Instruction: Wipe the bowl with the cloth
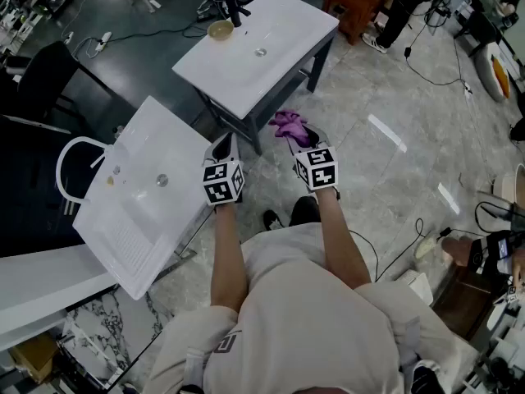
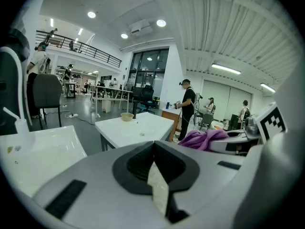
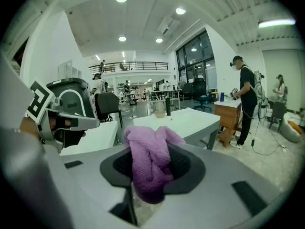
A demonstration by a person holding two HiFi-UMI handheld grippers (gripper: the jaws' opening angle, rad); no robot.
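Head view has the person holding both tools out side by side over the grey stone floor (image 1: 385,162), well short of the white tabletop with a sunken basin (image 1: 283,23) ahead of them. The small beige round bowl (image 1: 220,29) stands at that tabletop's far edge, well beyond both tools, beside a dark tap (image 1: 235,11). Nothing is being wiped yet; I judge this is the approach, with the cloth carried ready.

The right tool (image 1: 302,138) is clenched on the crumpled purple woven cloth (image 3: 150,161), which bulges up out of its jaws. The left tool (image 1: 224,146) has its jaws pressed together with nothing between them, probably kept free to steady the bowl. A second white basin tabletop (image 1: 156,212) lies just left of the left tool.
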